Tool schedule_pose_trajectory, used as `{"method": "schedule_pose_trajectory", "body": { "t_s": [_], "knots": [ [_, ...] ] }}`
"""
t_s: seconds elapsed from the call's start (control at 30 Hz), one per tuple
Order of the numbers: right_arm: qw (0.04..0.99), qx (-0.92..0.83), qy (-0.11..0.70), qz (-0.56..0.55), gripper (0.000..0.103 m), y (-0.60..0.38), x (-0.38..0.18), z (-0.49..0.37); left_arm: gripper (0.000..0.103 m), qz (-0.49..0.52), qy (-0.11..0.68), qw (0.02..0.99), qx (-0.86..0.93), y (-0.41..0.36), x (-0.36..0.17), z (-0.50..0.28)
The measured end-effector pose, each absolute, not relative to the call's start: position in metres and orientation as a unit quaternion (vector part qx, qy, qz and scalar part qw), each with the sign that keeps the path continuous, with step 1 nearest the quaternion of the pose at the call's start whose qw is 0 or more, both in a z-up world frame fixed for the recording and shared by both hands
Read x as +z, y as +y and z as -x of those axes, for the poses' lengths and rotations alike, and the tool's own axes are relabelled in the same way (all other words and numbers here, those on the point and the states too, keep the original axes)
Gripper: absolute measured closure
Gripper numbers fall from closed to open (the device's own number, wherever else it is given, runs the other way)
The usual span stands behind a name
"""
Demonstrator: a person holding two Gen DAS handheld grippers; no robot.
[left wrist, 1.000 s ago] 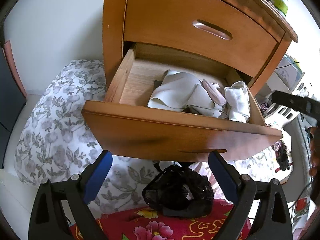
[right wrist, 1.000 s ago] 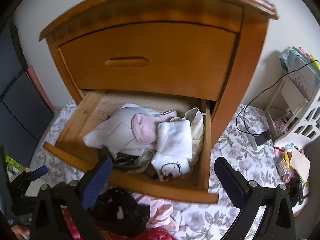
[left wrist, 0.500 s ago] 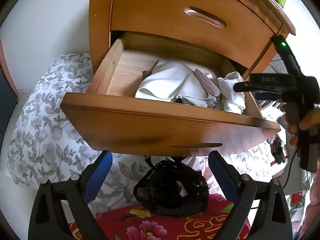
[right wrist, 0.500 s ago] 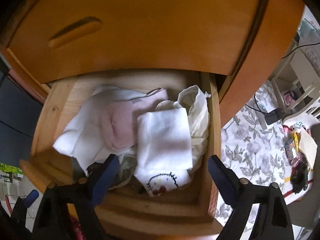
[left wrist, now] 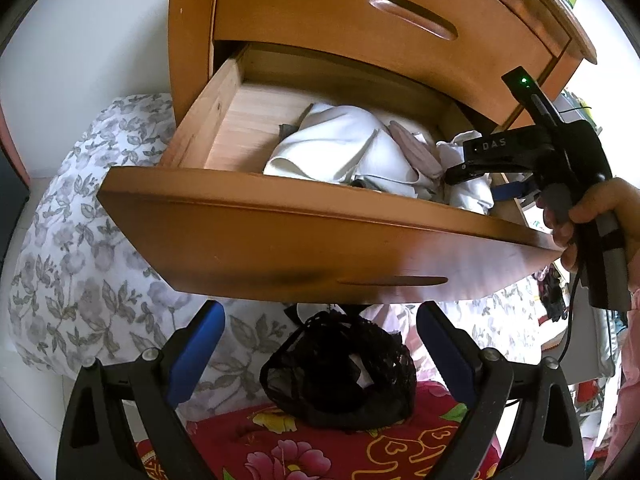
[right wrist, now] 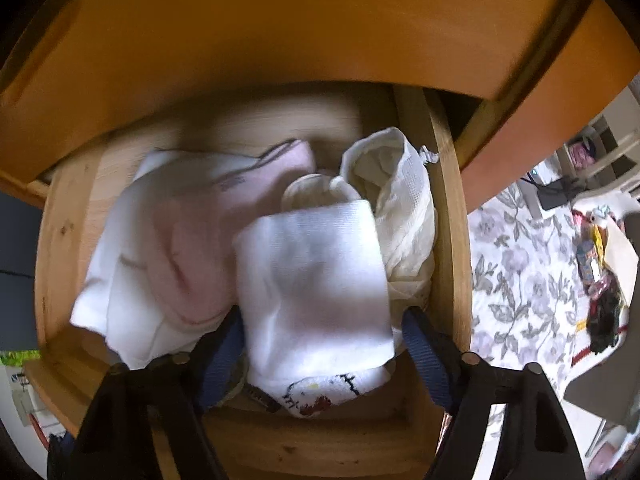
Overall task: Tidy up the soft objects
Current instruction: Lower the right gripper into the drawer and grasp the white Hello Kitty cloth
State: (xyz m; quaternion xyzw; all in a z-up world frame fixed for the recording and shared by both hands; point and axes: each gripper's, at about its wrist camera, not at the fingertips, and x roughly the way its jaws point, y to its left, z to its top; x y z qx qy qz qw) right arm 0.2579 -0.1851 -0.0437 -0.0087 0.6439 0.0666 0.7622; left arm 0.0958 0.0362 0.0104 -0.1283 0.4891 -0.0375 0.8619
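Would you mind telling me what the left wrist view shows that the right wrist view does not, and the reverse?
Only the left wrist view shows the black lace garment lying between the open left gripper, the red floral cloth, and the hand holding the right gripper from outside. Only the right wrist view shows the cartoon embroidery on the folded white cloth, the right gripper whose jaws have just been closing around it, and the cream mesh bag. Both show the open drawer and the pink item.

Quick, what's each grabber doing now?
Left gripper: open, empty.
Right gripper: open, closing around the folded white embroidered towel, not yet gripping.
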Motion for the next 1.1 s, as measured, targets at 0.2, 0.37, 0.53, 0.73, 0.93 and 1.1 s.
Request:
{"method": "schedule_pose_trajectory", "body": {
  "t_s": [0.2, 0.37, 0.53, 0.73, 0.93, 1.1],
  "knots": [
    [0.760, 0.056, 0.647, 0.001, 0.039, -0.193, -0.046, -0.263, 0.006, 0.131, 0.491, 0.860, -0.035, 0.038, 0.009, -0.096],
    [0.763, 0.060, 0.644, -0.011, 0.052, -0.201, -0.043, -0.261, 0.006, 0.132, 0.497, 0.857, -0.037, 0.037, 0.007, -0.097],
    [0.771, 0.063, 0.633, -0.032, 0.068, -0.208, -0.040, -0.258, 0.006, 0.132, 0.496, 0.858, -0.038, 0.036, 0.009, -0.095],
    [0.793, 0.061, 0.605, -0.034, 0.085, -0.216, -0.023, -0.247, 0.006, 0.138, 0.497, 0.856, -0.033, 0.038, 0.009, -0.095],
    [0.811, 0.070, 0.579, -0.046, 0.087, -0.222, -0.014, -0.235, 0.006, 0.138, 0.497, 0.856, -0.036, 0.037, 0.011, -0.094],
    [0.824, 0.087, 0.556, -0.055, 0.088, -0.225, 0.004, -0.219, 0.006, 0.140, 0.495, 0.857, -0.032, 0.038, 0.014, -0.091]
  ]
}}
